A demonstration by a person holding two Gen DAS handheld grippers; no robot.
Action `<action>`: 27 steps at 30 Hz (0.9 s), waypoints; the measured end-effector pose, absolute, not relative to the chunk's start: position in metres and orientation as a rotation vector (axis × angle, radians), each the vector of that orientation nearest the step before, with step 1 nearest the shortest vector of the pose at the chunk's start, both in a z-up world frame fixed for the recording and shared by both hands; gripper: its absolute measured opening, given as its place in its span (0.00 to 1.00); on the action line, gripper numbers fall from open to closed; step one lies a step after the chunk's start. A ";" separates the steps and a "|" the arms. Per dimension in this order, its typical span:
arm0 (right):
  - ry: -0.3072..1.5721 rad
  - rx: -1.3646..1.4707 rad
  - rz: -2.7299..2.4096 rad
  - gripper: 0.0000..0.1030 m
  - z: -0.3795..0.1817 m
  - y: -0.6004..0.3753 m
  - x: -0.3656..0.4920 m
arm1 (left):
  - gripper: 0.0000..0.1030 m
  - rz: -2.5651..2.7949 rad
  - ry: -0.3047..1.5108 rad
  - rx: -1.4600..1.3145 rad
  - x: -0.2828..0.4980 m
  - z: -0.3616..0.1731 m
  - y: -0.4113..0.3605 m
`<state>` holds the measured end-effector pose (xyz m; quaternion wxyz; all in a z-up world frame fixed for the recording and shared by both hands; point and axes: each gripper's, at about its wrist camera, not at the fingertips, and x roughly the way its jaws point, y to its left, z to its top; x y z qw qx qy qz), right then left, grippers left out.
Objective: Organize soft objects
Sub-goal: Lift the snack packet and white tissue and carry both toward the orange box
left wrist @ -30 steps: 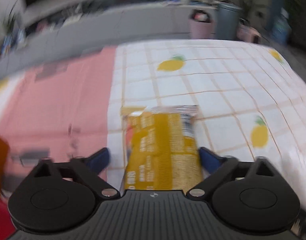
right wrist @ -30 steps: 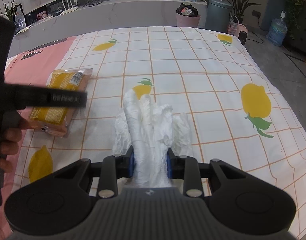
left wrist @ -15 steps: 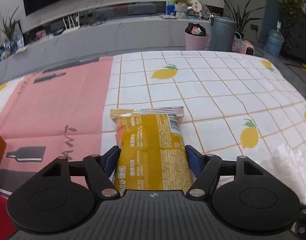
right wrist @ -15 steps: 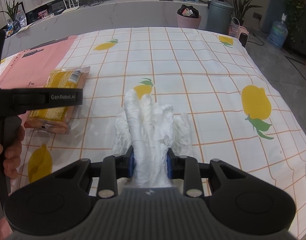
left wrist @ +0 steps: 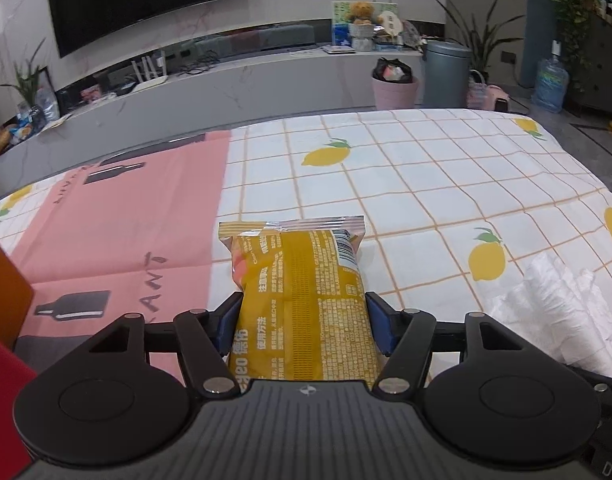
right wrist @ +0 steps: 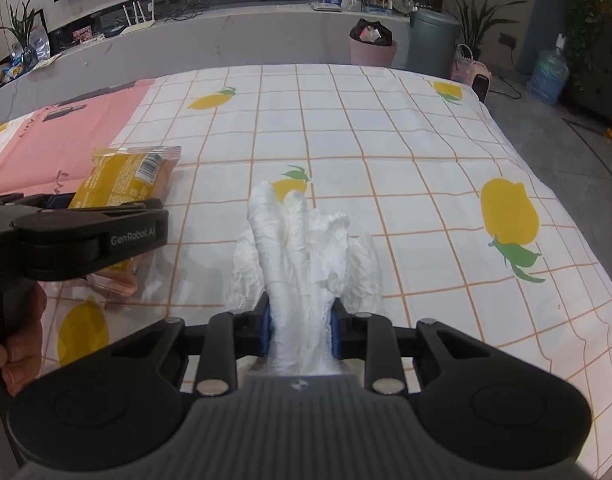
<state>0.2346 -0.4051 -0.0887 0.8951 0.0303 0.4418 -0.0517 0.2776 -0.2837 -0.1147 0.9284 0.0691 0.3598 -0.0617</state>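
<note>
A yellow snack packet (left wrist: 302,280) lies lengthwise on the lemon-print cloth (left wrist: 426,184). My left gripper (left wrist: 304,320) straddles its near half, its jaws closing and both blue pads pressed against the packet's sides. The packet (right wrist: 122,176) also shows at the left of the right wrist view, partly hidden by the left tool's black arm (right wrist: 90,236). A crumpled white plastic bundle (right wrist: 302,248) rests on the cloth, and my right gripper (right wrist: 300,328) is shut on its near end. That bundle (left wrist: 554,308) appears at the right of the left wrist view.
A pink mat (left wrist: 118,232) covers the table's left part. An orange and red object (left wrist: 2,292) stands at the far left edge. A person's hand (right wrist: 18,344) grips the left tool. The table's right edge (right wrist: 566,216) drops to the floor.
My left gripper's pads have closed in from well apart onto the packet's sides, and its view has steadied. The right gripper and white bundle have stayed put.
</note>
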 end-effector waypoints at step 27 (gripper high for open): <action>0.755 0.339 -0.056 0.22 -0.018 -0.415 0.157 | 0.71 -0.133 0.420 0.194 0.201 0.082 -0.165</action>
